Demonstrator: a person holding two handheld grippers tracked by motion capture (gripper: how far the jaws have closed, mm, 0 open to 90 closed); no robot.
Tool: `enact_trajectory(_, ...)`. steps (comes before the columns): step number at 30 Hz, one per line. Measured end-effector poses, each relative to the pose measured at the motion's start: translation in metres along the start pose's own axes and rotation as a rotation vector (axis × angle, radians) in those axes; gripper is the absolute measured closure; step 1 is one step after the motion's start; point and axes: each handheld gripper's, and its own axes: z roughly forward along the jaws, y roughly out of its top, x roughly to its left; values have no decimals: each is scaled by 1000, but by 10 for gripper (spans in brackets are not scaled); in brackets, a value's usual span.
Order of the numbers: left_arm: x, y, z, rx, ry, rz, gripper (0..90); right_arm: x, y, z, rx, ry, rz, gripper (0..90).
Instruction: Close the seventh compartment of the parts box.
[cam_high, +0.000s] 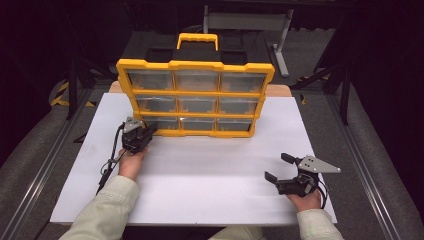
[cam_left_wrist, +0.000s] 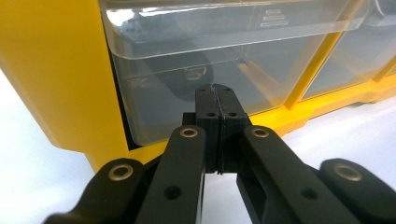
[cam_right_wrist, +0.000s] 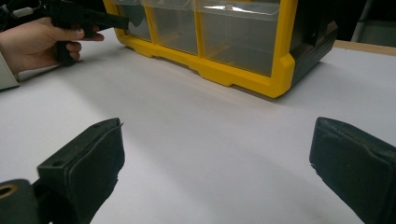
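Sleeves (cam_high: 107, 207): pale beige cloth, worn to the wrists.
Left hand-held gripper (cam_high: 150, 131): black, grey three-cornered plate, black cable, brass-ringed pivots.
Right hand-held gripper (cam_high: 278, 167): black, padded jaws, grey plate with screws.

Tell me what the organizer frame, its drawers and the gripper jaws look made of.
Frame: yellow moulded plastic, matte, with rounded cast edges. Drawers: clear plastic, glossy; highlights and the frame bars show through them. The right gripper jaws look like black hard plastic with a dull, slightly rough rubbery face, though the pad material is uncertain.
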Motion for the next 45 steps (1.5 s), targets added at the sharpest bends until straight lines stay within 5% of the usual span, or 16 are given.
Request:
enact_trajectory(7,0,2,-3,6,-5,5,894,0,0,0,-1,-4,-1,38)
enact_trajectory(15,-5,8,-18,31,-70,8,877,0,1,-1,-5,-5,-4,38)
enact_trajectory(19,-10,12,-32,9,-151,49,746,0,1,-1,-7,-2,-6,38)
enact_trajectory(21,-13,14,-39,-10,-191,57,600,1,1,-1,-6,-8,-7,38)
enact_trajectory(23,-15,17,-50,-23,-278,34,535,1,1,-2,-9,-7,-8,38)
enact_trajectory(30,-19,22,-74,-68,-372,57,209,1,2,-2,-12,-7,-10,38)
enact_trajectory(35,-16,20,-88,-78,-388,52,82,1,2,-3,-13,-9,-9,38)
enact_trajectory(45,-12,16,-118,-91,-383,82,36,1,2,-4,-19,-10,-11,38)
